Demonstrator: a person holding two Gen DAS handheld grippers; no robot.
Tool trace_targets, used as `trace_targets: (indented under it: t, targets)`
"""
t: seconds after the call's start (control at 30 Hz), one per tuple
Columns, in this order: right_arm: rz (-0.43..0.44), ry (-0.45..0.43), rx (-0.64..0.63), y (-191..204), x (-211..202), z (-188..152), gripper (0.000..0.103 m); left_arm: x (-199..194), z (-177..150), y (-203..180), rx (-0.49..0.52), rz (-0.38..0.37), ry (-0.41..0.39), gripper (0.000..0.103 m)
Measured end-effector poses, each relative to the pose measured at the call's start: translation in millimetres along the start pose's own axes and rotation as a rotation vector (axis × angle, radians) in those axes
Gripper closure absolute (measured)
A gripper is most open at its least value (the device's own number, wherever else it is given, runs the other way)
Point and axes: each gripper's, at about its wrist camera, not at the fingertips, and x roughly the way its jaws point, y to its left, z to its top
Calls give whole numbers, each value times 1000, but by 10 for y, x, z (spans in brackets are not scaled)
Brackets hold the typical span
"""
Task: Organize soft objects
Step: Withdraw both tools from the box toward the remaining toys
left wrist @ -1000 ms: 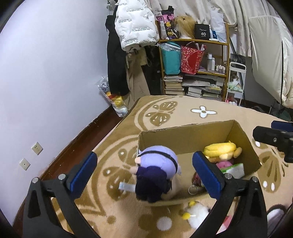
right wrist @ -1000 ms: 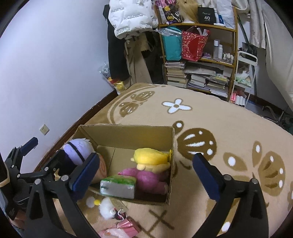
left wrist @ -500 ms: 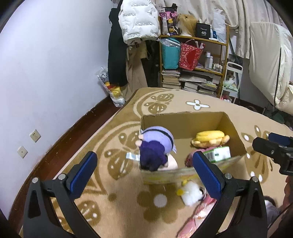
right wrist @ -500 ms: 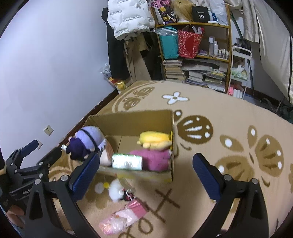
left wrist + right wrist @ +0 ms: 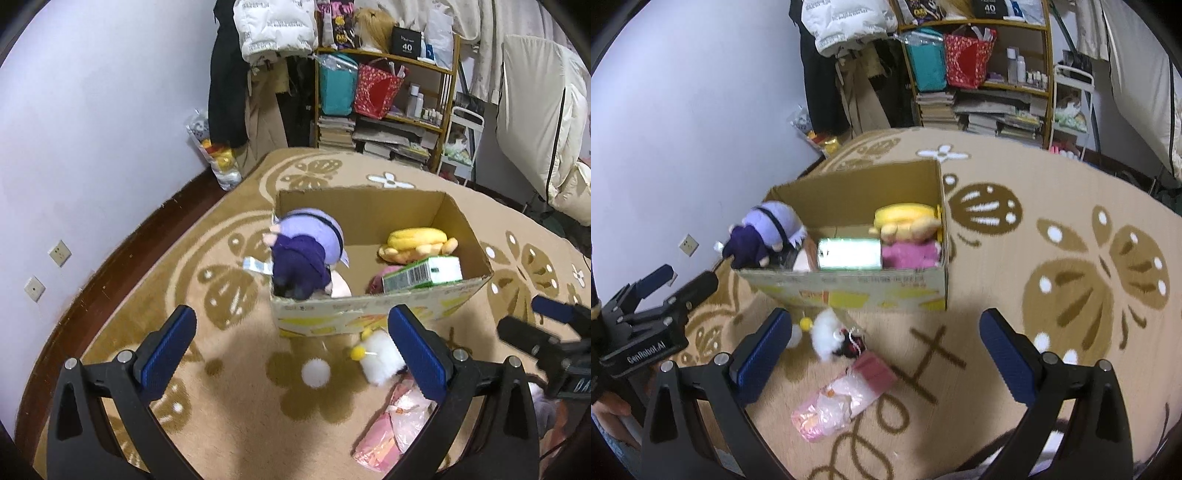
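Inspecting both views, you have the left gripper [image 5: 291, 341] and the right gripper [image 5: 884, 341] spread wide with nothing between the blue pads, both hanging above the patterned beige carpet [image 5: 1052, 206].

Location of task items: the open brown cardboard box [image 5: 373, 314] holds a purple-haired plush doll in dark clothes [image 5: 304, 258], a yellow plush toy [image 5: 417, 240], a pink plush [image 5: 908, 254] and a green-and-white carton with a barcode [image 5: 424, 271]. Outside, just before the front wall, lie a white fluffy toy with yellow pom-poms [image 5: 823, 332] and a pink crinkly plastic packet [image 5: 842, 395].

Risks:
- The purple-haired plush doll is draped over the left corner of the rim, half out. A knock on the box, or a push on its neighbours, could tip it onto the carpet.
- The white fluffy toy lies close to the box wall; coming down too near could catch the cardboard edge and drag the box.
- The pink packet looks slippery; a shallow pinch may let it slide out.
- The two grippers sit near each other, so crossing paths risks a clash.

Legible writing: "GenRobot.AI" on the left gripper body, seen in the right wrist view; "40" on a black box [image 5: 406, 43] atop the shelf. Box print is unreadable.
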Motion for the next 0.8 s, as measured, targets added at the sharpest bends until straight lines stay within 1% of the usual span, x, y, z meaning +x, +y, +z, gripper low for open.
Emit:
trace_targets:
  t: [0.13, 0.3, 0.57, 0.7, 0.8]
  targets:
    - [0, 49, -6, 20, 161, -109, 0, 92, -48, -21, -5, -19, 39, 0]
    - [1, 91, -19, 40, 320, -191, 0, 188, -63, -79, 15, -29, 66, 0]
    - [9, 176, -13, 72, 578, -326, 0, 412, -95, -155, 16, -66, 144, 0]
    - [25, 218, 9, 62, 716, -371, 0, 531, -121, -198, 21, -85, 189, 0]
    - [47, 251, 22, 64, 820, -399, 0, 616, -148, -259, 36, -76, 216, 0]
